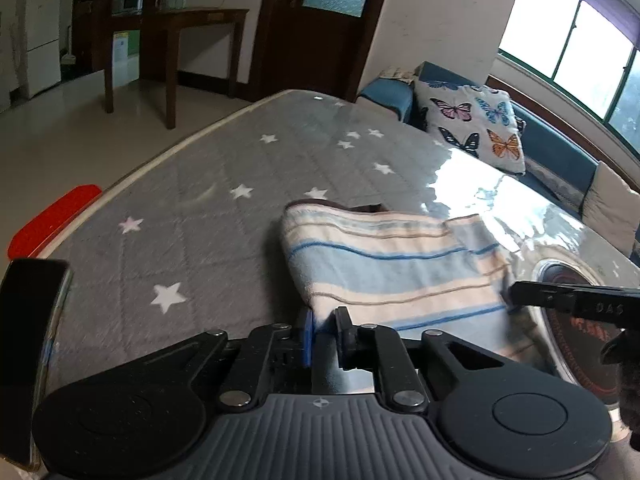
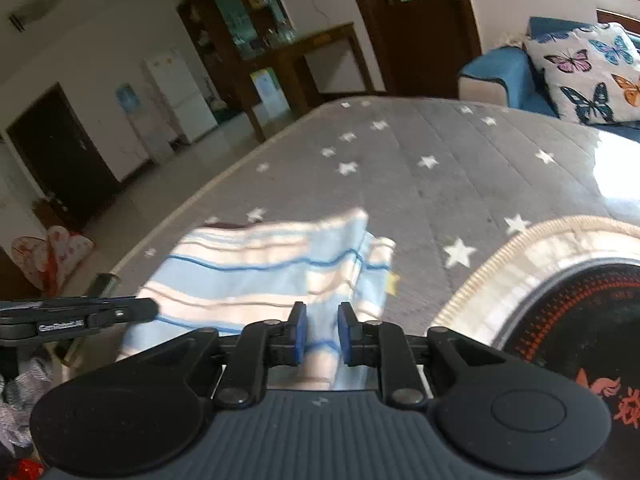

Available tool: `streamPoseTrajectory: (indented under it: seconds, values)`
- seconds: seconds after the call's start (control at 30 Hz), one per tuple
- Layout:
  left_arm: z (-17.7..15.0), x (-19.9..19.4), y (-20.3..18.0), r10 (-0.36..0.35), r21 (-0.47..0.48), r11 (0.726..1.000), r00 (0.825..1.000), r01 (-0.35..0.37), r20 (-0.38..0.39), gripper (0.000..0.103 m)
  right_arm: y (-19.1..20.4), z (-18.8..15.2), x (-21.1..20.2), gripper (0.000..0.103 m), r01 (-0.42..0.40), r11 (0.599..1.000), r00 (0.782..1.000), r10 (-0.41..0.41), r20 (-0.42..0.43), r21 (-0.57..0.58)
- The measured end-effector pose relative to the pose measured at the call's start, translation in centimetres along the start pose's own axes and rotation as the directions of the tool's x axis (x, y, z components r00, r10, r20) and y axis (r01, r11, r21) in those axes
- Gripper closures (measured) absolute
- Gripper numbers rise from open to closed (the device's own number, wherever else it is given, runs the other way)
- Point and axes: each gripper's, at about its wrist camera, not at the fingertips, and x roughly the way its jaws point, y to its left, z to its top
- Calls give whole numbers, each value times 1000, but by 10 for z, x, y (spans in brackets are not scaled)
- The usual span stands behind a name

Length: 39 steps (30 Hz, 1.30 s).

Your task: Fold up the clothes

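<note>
Left gripper pinched on near-left corner of striped cloth; right gripper clamped on its near-right edge, both level.

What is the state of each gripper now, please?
Left gripper: jaws shut on the near edge of the blue and cream striped cloth.
Right gripper: jaws shut on the same striped cloth, at its other near corner.
</note>
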Motion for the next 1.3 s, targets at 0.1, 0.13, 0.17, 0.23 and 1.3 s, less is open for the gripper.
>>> streamPoseTrajectory:
  seconds: [0.1, 0.13, 0.17, 0.23, 1.3]
  values:
    - [5, -3, 1, 18, 9, 1000, 1000, -18, 24, 80, 1, 3, -9, 85, 19, 999, 999, -18, 28, -38]
    - [9, -4, 1, 15, 9, 1000, 999, -16, 34, 80, 3, 5, -11, 85, 19, 999, 999, -17, 35, -45]
    - [13, -2, -3, 11, 11, 1000, 999, -12, 41, 80, 6, 11, -9, 85, 9, 998, 999, -6, 44, -57]
    - [21, 1, -9, 2, 26, 1000, 998, -4, 57, 80, 11, 20, -4, 85, -2, 997, 999, 6, 52, -72]
    - [24, 25, -13, 27, 53, 998, 999, -28, 16, 43, 36, 21, 12, 60, 37, 974, 999, -42, -18, -223]
